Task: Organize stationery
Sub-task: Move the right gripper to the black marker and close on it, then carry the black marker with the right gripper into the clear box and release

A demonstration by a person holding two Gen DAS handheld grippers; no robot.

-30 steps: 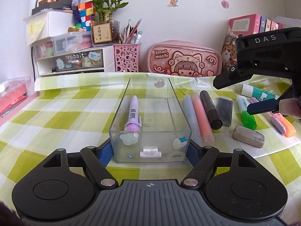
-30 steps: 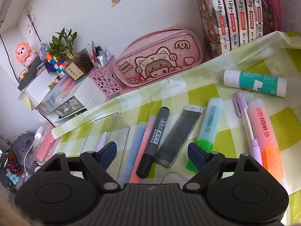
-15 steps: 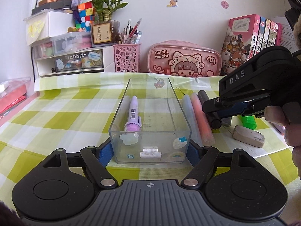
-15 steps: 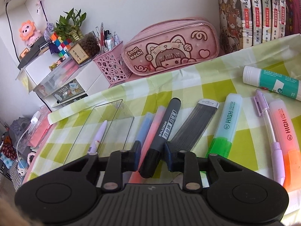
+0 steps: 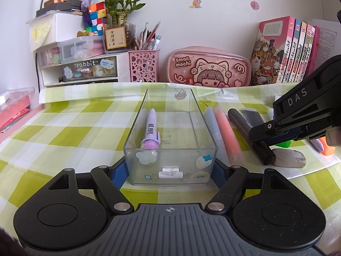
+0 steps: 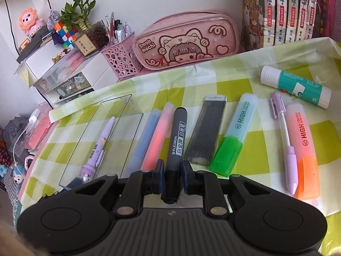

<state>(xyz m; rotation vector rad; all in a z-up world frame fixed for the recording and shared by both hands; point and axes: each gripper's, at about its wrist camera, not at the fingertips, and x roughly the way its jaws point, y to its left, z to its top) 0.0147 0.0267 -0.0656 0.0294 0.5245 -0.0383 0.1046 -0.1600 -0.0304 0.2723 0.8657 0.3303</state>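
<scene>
Left gripper [image 5: 170, 170]: fingers [image 5: 116, 173] pinch the near end of the clear box [image 5: 170, 147] from both sides, blue pads against its walls. Box sits on the counter [image 5: 64, 132], which has a green-and-white check cloth. Purple pen [image 5: 150, 132] lies inside the box, along its left wall.

Right gripper [image 6: 173, 176]: fingers [image 6: 160, 176] clamped on the black marker [image 6: 178, 140] near its rear end, pads touching both sides. Marker lies in a row of stationery just right of the box: blue highlighter [image 6: 147, 136], then pink highlighter [image 6: 158, 137] touching it, then the marker, then a grey lead case [image 6: 204, 132]. Further right are a green-capped highlighter [image 6: 234, 136], a lilac mechanical pencil [image 6: 284, 140] and an orange highlighter [image 6: 303, 149] side by side. Glue stick [image 6: 296, 86] lies apart, behind them. In the left wrist view a worn eraser [image 5: 289, 159] sits by the marker's near end, under the right gripper.

At the back against the wall: pink pencil case [image 5: 207, 68], pink pen holder [image 5: 143, 65], drawer unit [image 5: 81, 68], row of books [image 5: 285, 51].
</scene>
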